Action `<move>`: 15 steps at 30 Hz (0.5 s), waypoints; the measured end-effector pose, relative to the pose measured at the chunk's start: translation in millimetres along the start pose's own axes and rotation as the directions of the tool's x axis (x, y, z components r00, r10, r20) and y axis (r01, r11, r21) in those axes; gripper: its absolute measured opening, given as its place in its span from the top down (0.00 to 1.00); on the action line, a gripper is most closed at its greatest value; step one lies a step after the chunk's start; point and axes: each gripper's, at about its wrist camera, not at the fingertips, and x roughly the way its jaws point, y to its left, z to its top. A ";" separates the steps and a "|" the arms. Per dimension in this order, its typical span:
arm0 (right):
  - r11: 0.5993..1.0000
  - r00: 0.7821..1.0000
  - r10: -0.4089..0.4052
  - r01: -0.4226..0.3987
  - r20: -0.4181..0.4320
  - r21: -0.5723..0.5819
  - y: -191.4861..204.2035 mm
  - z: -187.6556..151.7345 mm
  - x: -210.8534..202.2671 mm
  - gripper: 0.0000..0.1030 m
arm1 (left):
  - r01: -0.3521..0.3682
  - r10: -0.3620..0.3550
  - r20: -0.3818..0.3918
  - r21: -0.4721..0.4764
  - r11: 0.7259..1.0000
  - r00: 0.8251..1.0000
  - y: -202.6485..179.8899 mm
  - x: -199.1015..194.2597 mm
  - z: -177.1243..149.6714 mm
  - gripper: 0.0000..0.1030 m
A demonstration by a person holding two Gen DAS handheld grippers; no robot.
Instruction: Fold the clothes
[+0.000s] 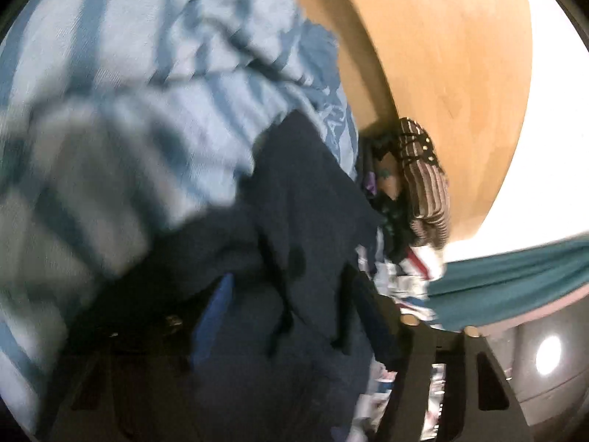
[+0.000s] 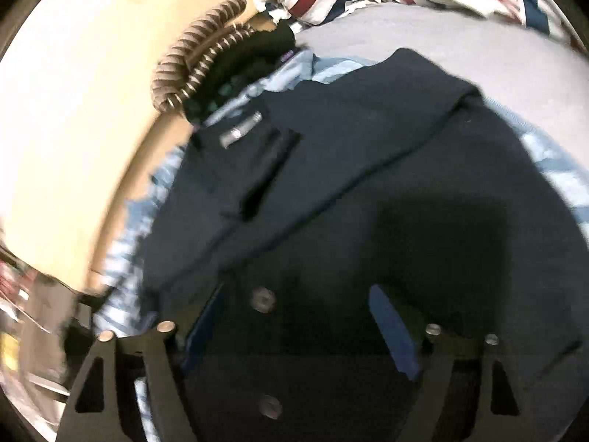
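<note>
Clothes heap on my wooden table [image 2: 73, 154]: navy buttoned garment [image 2: 368, 191] lies uppermost — soft, limp, light. Best hold is its folded edge. My right gripper [image 2: 302, 316] is spread above it, empty; left gripper [image 1: 294, 305] — grip indiscernible.

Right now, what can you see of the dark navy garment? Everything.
The dark navy garment is matte woven-looking cloth with round metallic buttons, a small grey label near a slit-like opening, and a diagonal fold. It lies crumpled, spread over a light blue striped cloth on the wooden table. The right gripper straddles its buttoned edge, not visibly pinching.
</note>
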 end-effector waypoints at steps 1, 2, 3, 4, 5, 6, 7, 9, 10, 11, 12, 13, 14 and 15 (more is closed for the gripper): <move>1.000 1.000 -0.003 0.004 -0.028 0.025 -2.6 3.0 6.0 0.39 | -0.062 0.061 0.024 0.069 0.996 0.998 -6.4 -0.4 4.2 0.53; 0.999 0.998 -0.025 0.026 -0.053 0.020 -4.3 7.8 11.3 0.51 | -0.145 0.138 0.061 0.132 0.981 0.989 -11.9 -0.9 7.4 0.60; 0.999 0.996 -0.051 0.052 -0.071 0.013 -4.9 13.4 16.2 0.54 | -0.193 0.183 0.075 0.153 0.969 0.980 -13.1 1.6 8.7 0.64; 0.996 0.994 -0.091 0.091 -0.066 -0.001 -1.4 21.8 19.6 0.57 | -0.218 0.212 0.057 0.148 0.965 0.976 -9.1 6.6 10.1 0.73; 0.992 0.990 -0.127 0.127 -0.060 -0.013 1.6 30.5 23.3 0.57 | -0.228 0.225 0.031 0.138 0.964 0.974 -2.1 10.6 12.1 0.81; 0.988 0.987 -0.154 0.153 -0.050 -0.016 2.2 41.7 28.7 0.57 | -0.234 0.235 0.005 0.127 0.964 0.972 5.4 14.3 14.2 0.83; 0.985 0.984 -0.174 0.173 -0.038 -0.017 2.8 57.4 34.4 0.57 | -0.222 0.224 -0.004 0.125 0.967 0.975 12.0 13.5 15.5 0.85; 0.980 0.979 -0.200 0.199 -0.028 -0.025 11.7 84.7 42.8 0.57 | -0.214 0.218 -0.014 0.138 0.967 0.976 13.8 12.5 15.3 0.85; 0.978 0.977 -0.210 0.209 -0.031 -0.028 17.0 96.5 48.0 0.55 | -0.220 0.224 -0.015 0.140 0.965 0.975 12.2 12.3 13.7 0.85; 0.978 0.977 -0.209 0.208 -0.044 -0.024 18.0 103.9 52.7 0.50 | -0.224 0.228 -0.014 0.138 0.965 0.974 11.1 12.4 11.8 0.85; 0.978 0.976 -0.209 0.208 -0.057 -0.019 22.0 111.8 60.4 0.50 | -0.226 0.229 -0.008 0.140 0.964 0.973 10.4 12.6 10.0 0.85; 0.978 0.976 -0.208 0.208 -0.070 -0.013 26.1 119.7 68.0 0.50 | -0.228 0.231 -0.004 0.151 0.962 0.973 9.2 13.5 8.9 0.85; 0.978 0.974 -0.210 0.210 -0.082 -0.010 30.1 127.6 76.2 0.46 | -0.230 0.233 0.000 0.165 0.959 0.973 8.0 14.5 8.0 0.85; 0.976 0.971 -0.220 0.219 -0.094 -0.016 33.4 133.6 86.1 0.45 | -0.231 0.234 0.004 0.179 0.956 0.972 8.7 14.7 9.6 0.85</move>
